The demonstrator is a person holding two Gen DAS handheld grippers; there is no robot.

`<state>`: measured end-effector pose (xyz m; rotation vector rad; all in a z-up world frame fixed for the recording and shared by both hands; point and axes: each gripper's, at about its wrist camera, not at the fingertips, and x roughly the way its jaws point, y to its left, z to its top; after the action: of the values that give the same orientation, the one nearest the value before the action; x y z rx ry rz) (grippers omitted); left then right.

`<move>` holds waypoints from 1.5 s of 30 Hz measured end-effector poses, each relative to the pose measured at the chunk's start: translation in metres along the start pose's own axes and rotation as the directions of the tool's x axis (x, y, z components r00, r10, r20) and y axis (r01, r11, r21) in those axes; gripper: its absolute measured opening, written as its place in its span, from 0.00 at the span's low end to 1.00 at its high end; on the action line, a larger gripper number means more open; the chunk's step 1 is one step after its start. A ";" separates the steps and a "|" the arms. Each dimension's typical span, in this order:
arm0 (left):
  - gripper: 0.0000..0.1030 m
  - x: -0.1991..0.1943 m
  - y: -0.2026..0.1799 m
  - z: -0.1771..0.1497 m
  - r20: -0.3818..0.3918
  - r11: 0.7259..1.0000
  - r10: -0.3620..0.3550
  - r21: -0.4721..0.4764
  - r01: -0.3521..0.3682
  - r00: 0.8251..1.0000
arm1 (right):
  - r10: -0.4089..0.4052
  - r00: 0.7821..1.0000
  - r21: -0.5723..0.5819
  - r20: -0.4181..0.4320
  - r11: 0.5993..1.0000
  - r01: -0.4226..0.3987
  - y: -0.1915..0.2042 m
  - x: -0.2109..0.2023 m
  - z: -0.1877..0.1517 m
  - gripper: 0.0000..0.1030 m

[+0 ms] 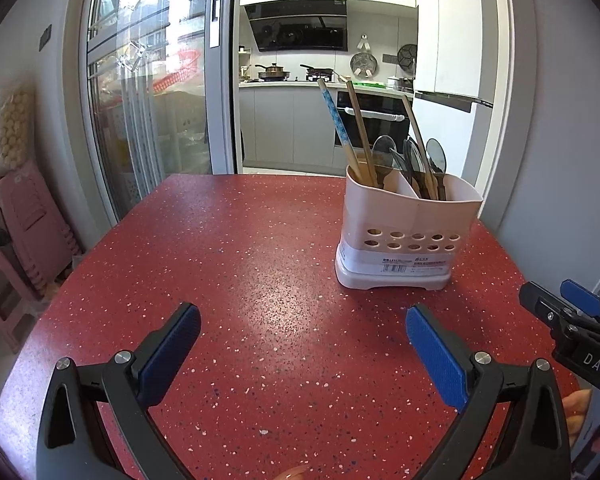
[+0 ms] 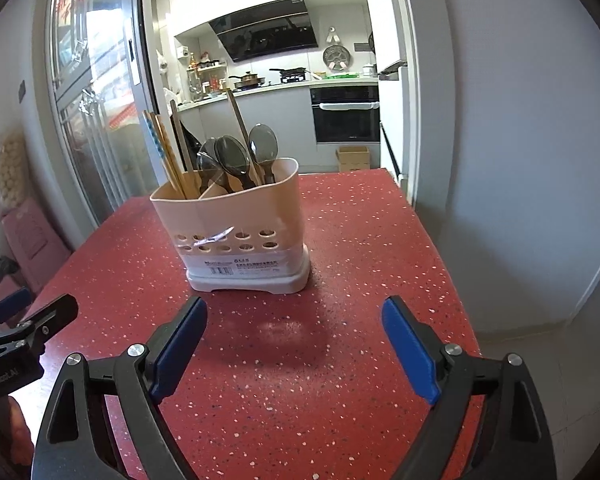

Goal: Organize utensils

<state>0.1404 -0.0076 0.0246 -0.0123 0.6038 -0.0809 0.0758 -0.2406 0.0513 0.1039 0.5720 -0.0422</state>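
A pale pink utensil holder [image 1: 404, 236] with two compartments stands upright on the red speckled table [image 1: 240, 264]. Its left compartment holds chopsticks [image 1: 358, 136], one blue-patterned; its right compartment holds several dark spoons [image 1: 416, 158] and a wooden stick. In the right wrist view the holder [image 2: 236, 228] stands ahead and slightly left, with chopsticks [image 2: 168, 152] and spoons [image 2: 236, 156] in it. My left gripper [image 1: 302, 344] is open and empty, near the table's front, left of the holder. My right gripper [image 2: 294, 340] is open and empty, just in front of the holder.
The right gripper shows at the right edge of the left wrist view [image 1: 572, 320]; the left gripper shows at the left edge of the right wrist view [image 2: 24, 328]. Pink stools [image 1: 24, 232] stand left of the table. A glass sliding door [image 1: 148, 92] and kitchen lie behind.
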 end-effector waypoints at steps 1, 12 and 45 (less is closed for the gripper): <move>1.00 -0.002 -0.001 -0.003 0.008 1.000 0.001 -0.001 -0.001 1.000 | -0.006 1.000 -0.002 0.003 1.000 0.006 0.001 -0.001 -0.001 0.88; 1.00 -0.022 -0.001 -0.008 0.068 1.000 0.023 0.011 -0.024 0.997 | -0.063 0.998 -0.032 0.025 0.997 0.064 0.007 -0.013 -0.008 0.88; 1.00 -0.024 0.005 0.007 0.071 1.000 0.010 0.012 -0.011 0.997 | -0.077 0.991 -0.059 0.112 0.995 0.084 0.017 -0.029 0.000 0.88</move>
<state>0.1245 -0.0004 0.0436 -0.0003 0.5325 -0.0735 0.0528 -0.2232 0.0681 0.0164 0.4675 -0.1076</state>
